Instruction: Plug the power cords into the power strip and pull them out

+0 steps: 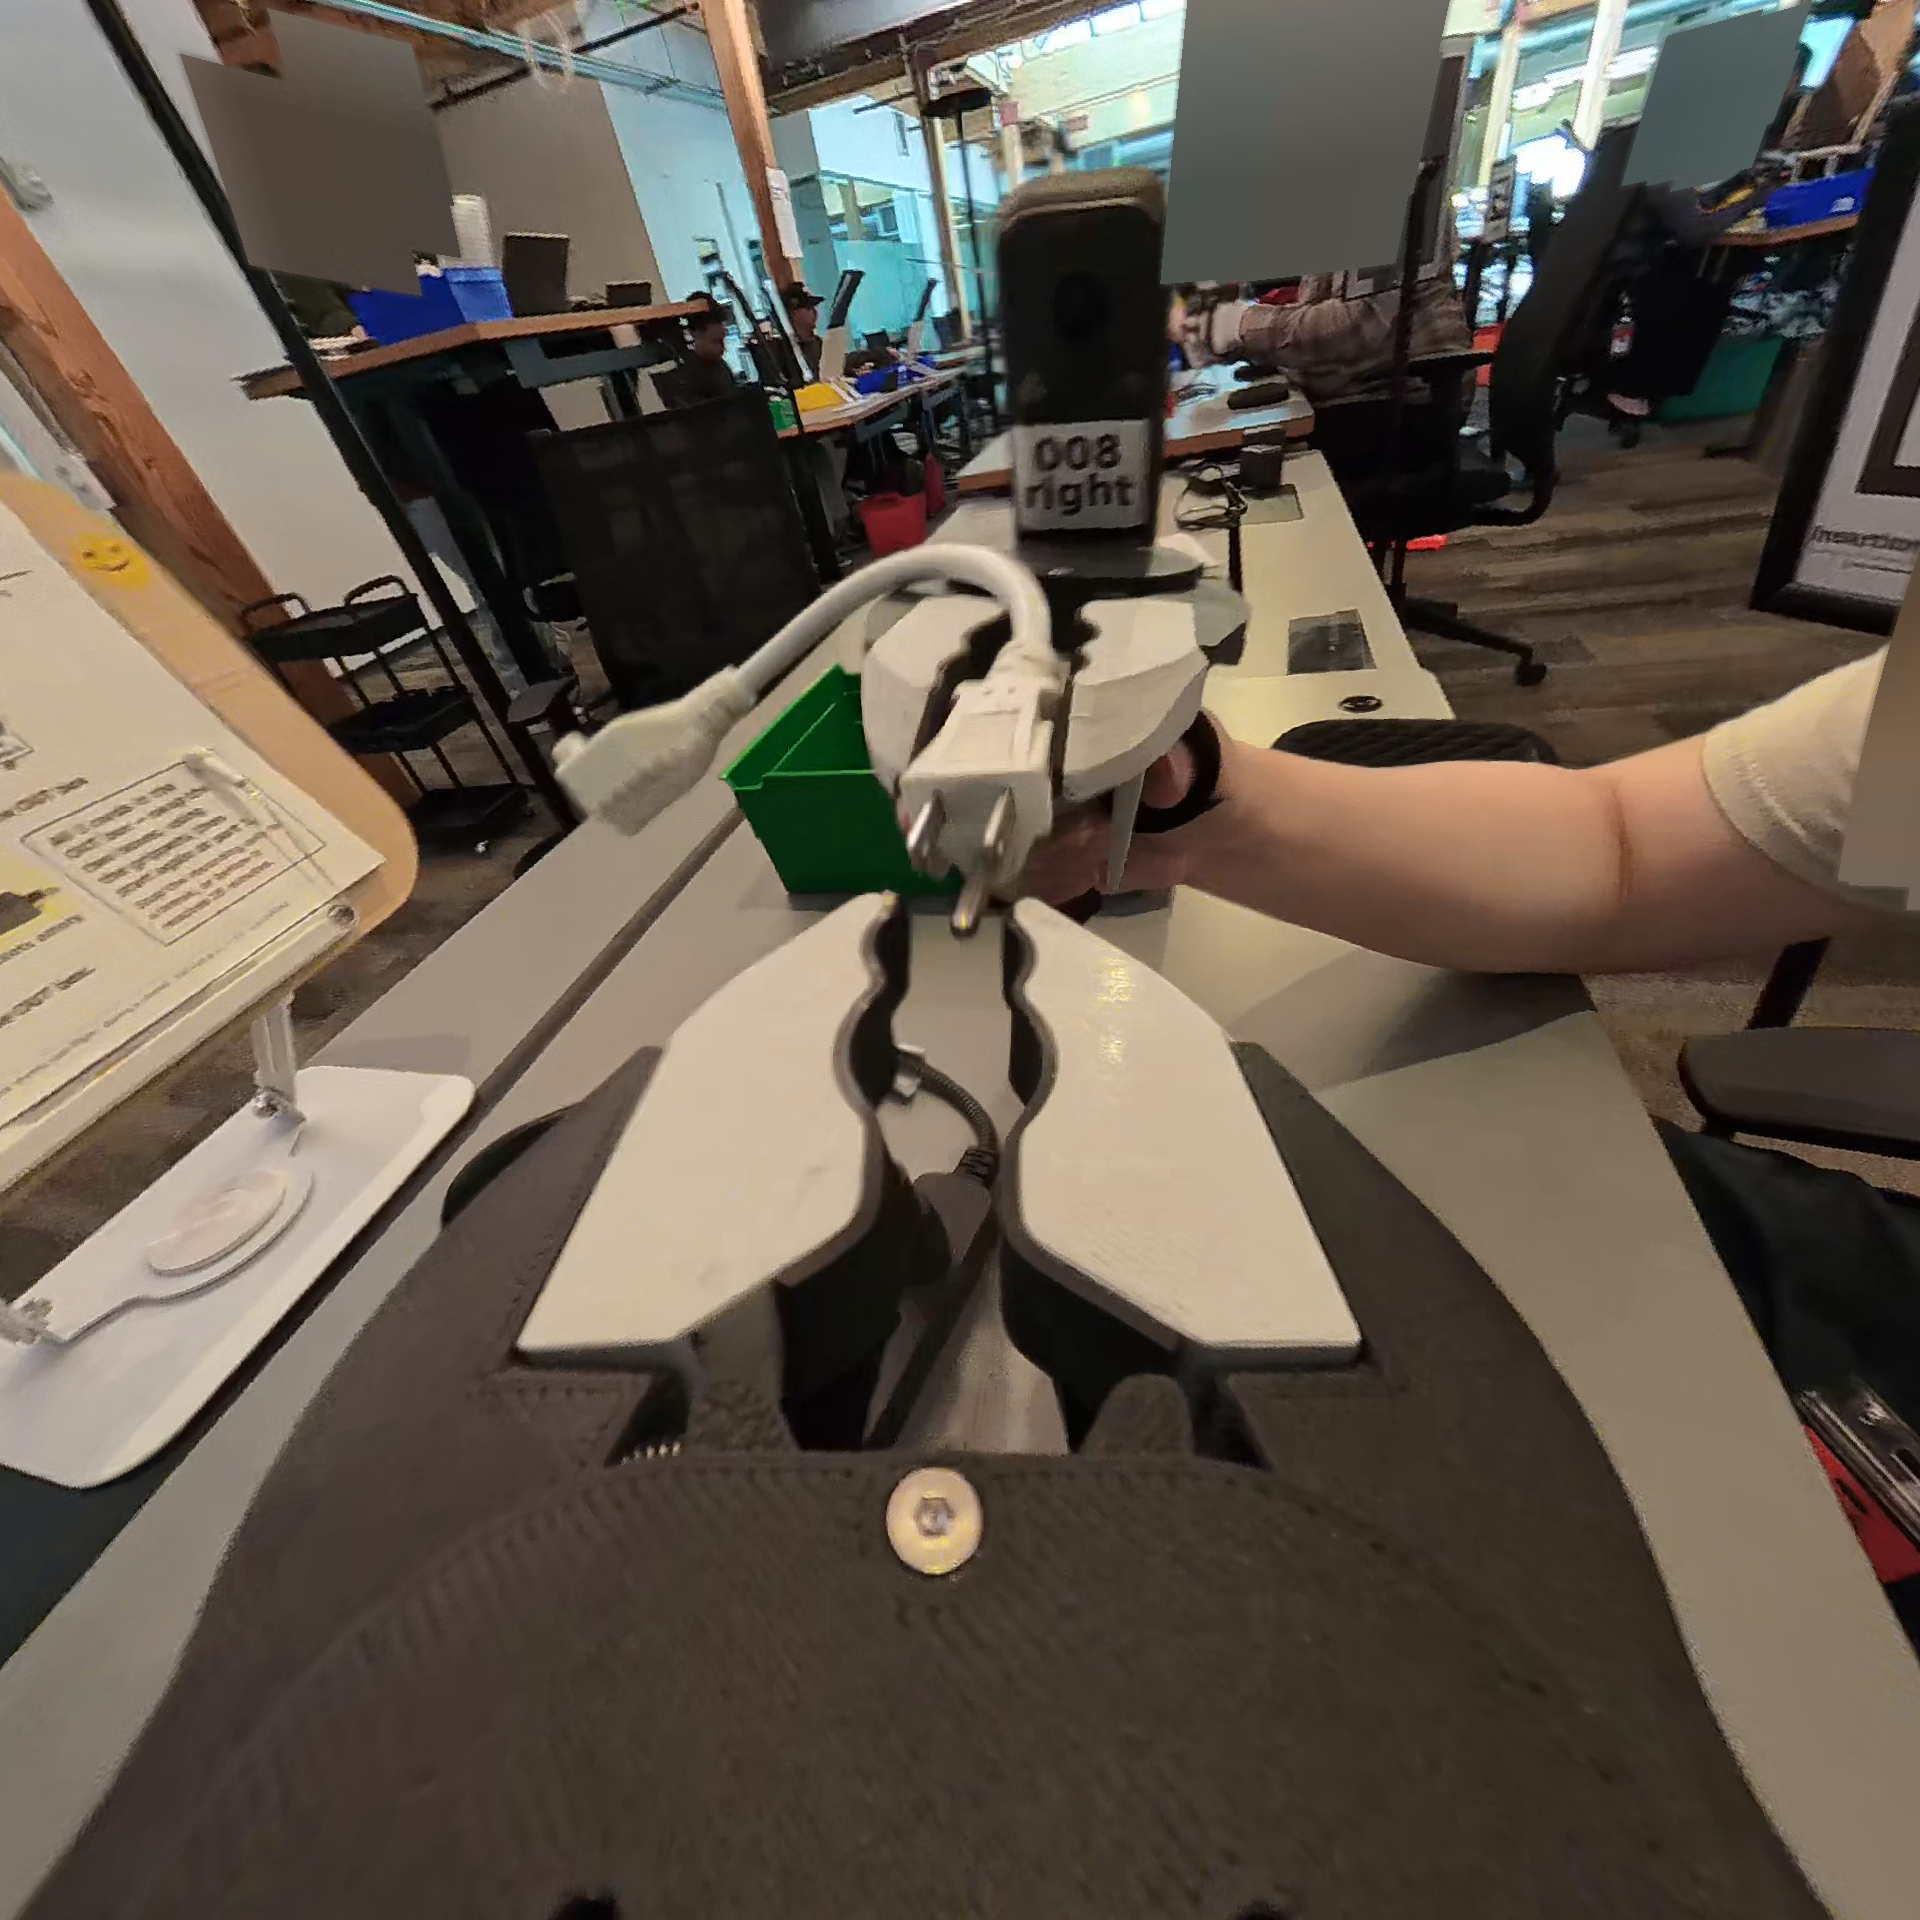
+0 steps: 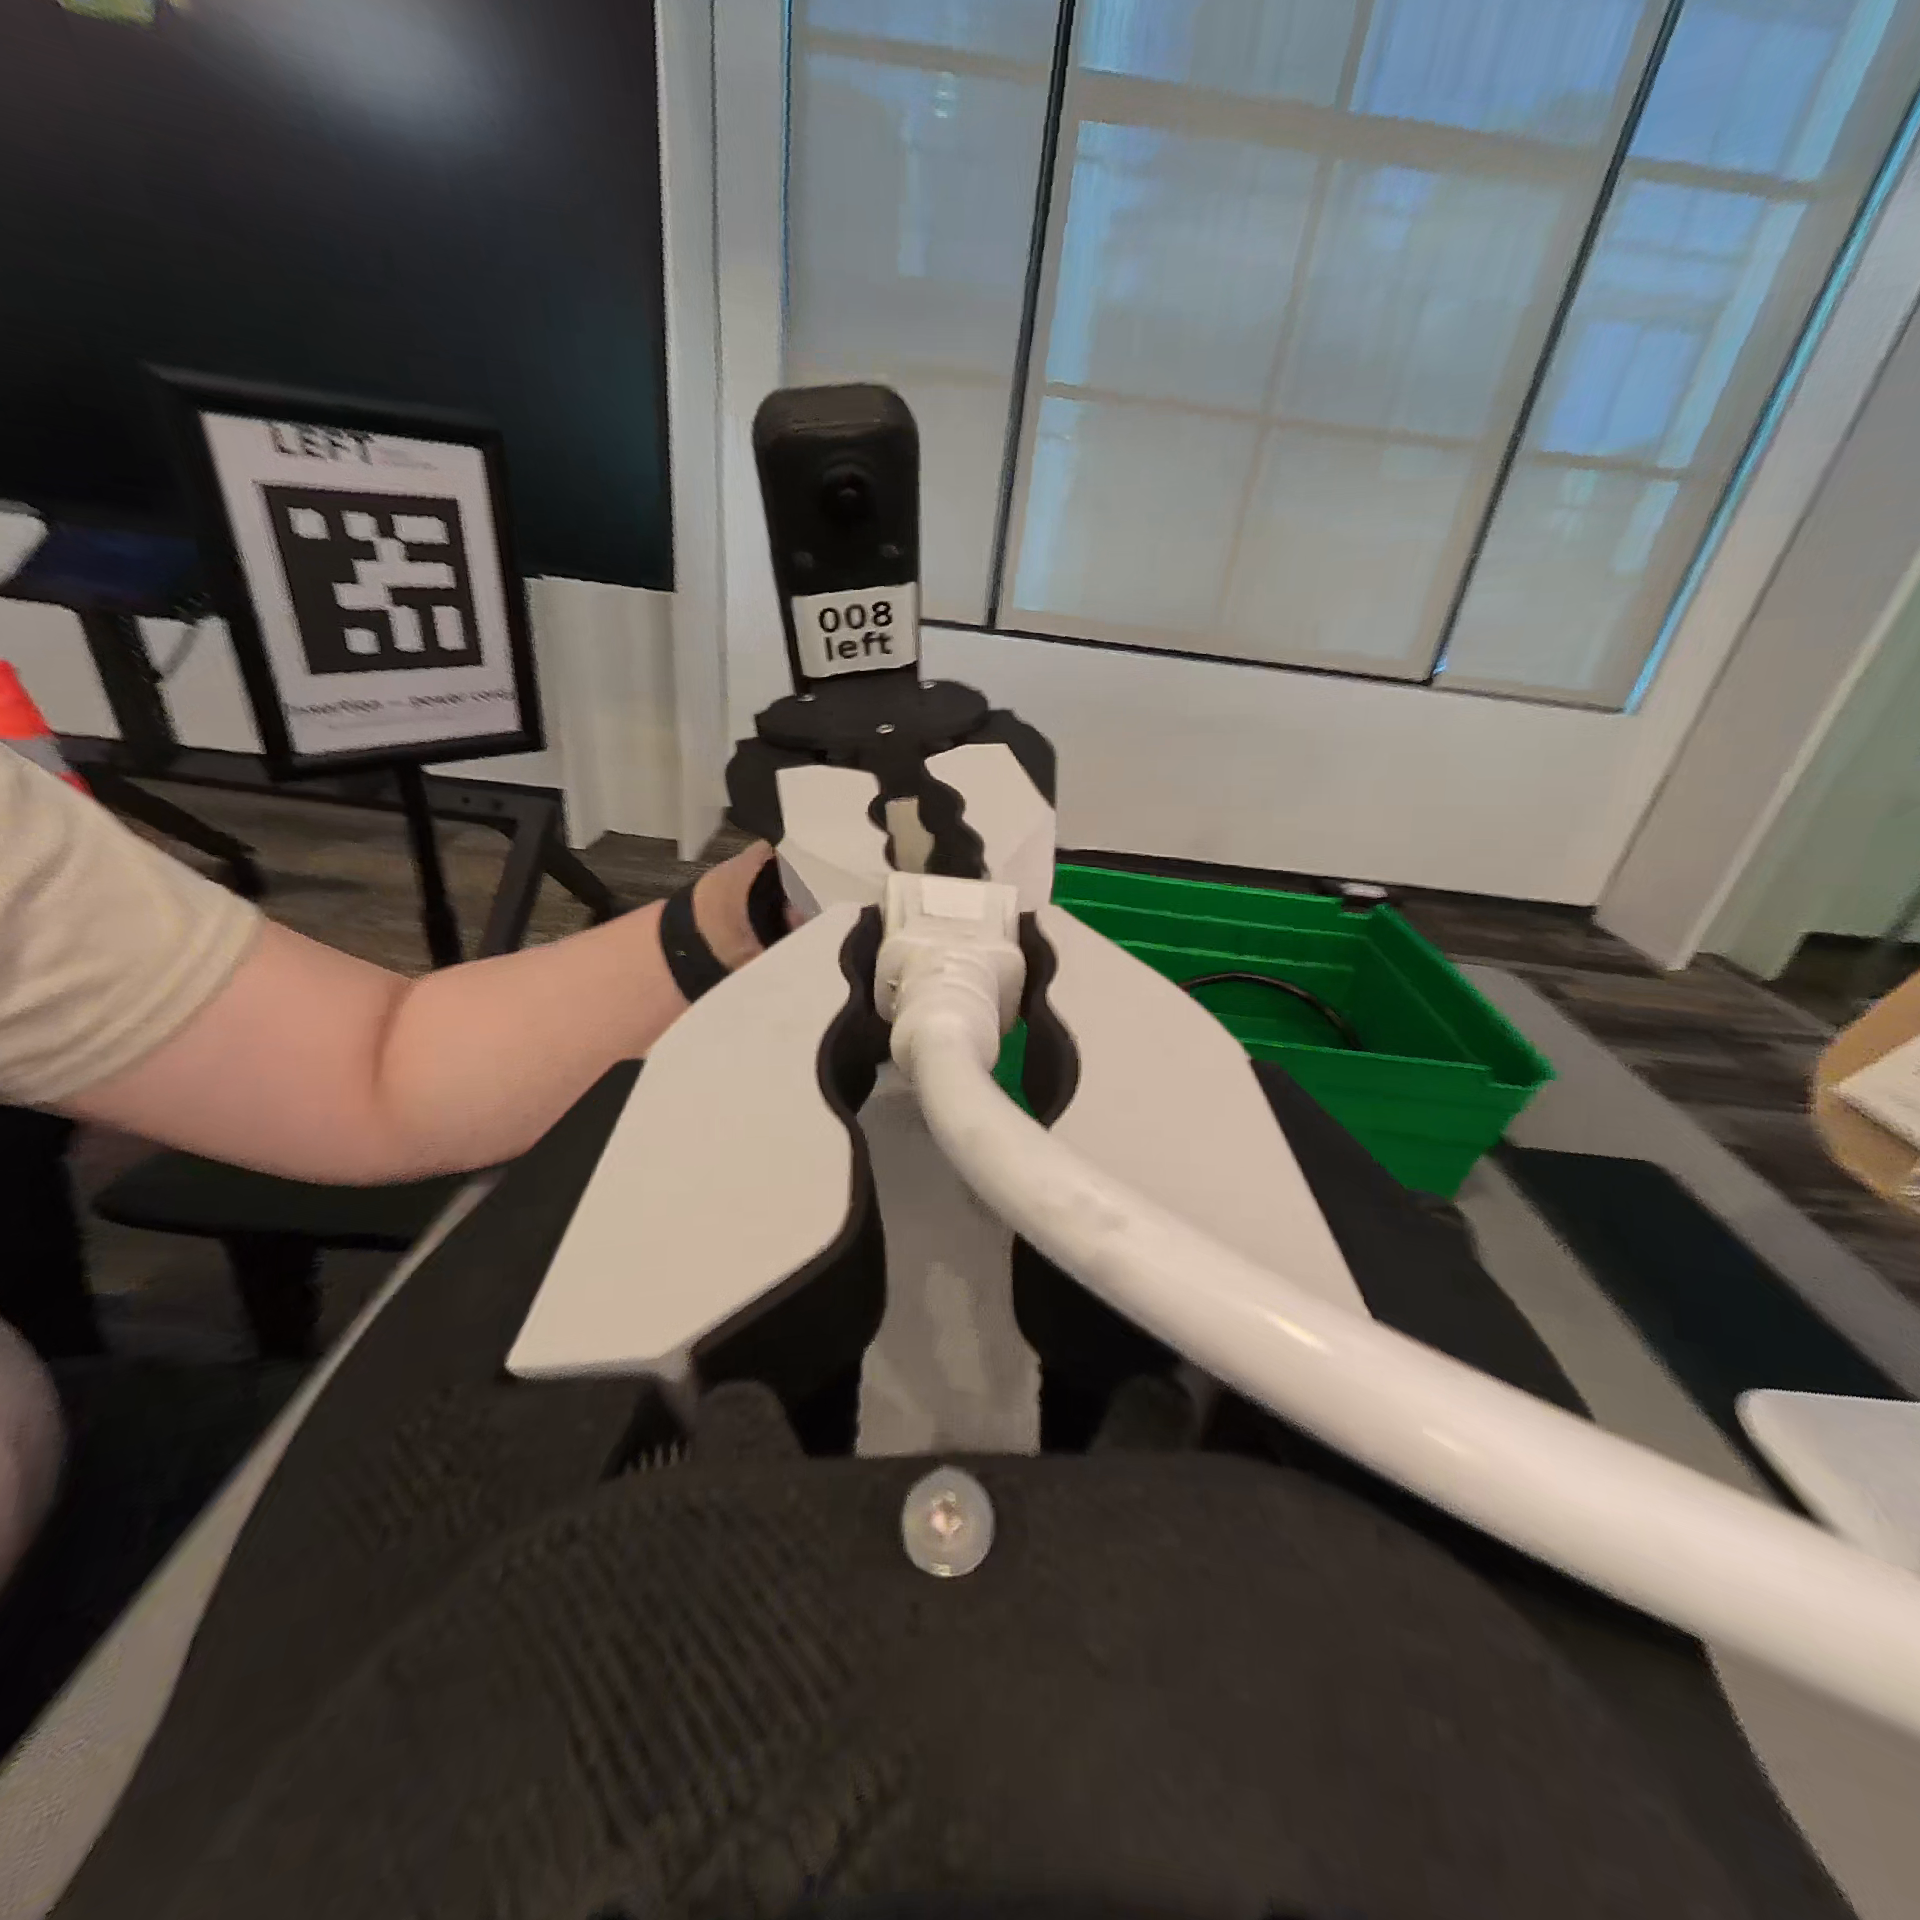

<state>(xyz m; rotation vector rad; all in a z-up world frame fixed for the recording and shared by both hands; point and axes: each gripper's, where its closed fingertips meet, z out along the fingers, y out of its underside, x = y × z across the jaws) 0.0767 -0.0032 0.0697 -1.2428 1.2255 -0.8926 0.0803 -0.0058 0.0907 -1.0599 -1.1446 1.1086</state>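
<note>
Your right gripper pinches the white plug in mid-air, facing your left gripper, whose jaws stand slightly apart around something half hidden; the black cable below blurs.

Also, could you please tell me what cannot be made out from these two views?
- The power strip: in neither view.
- The black cord, left wrist view: mostly hidden under the left gripper; whether it is held is unclear.
- Prongs of the white plug, right wrist view: hidden behind its body in the right gripper.
- Contents of the green bin, right wrist view: mostly hidden by its walls and the right gripper.
</note>
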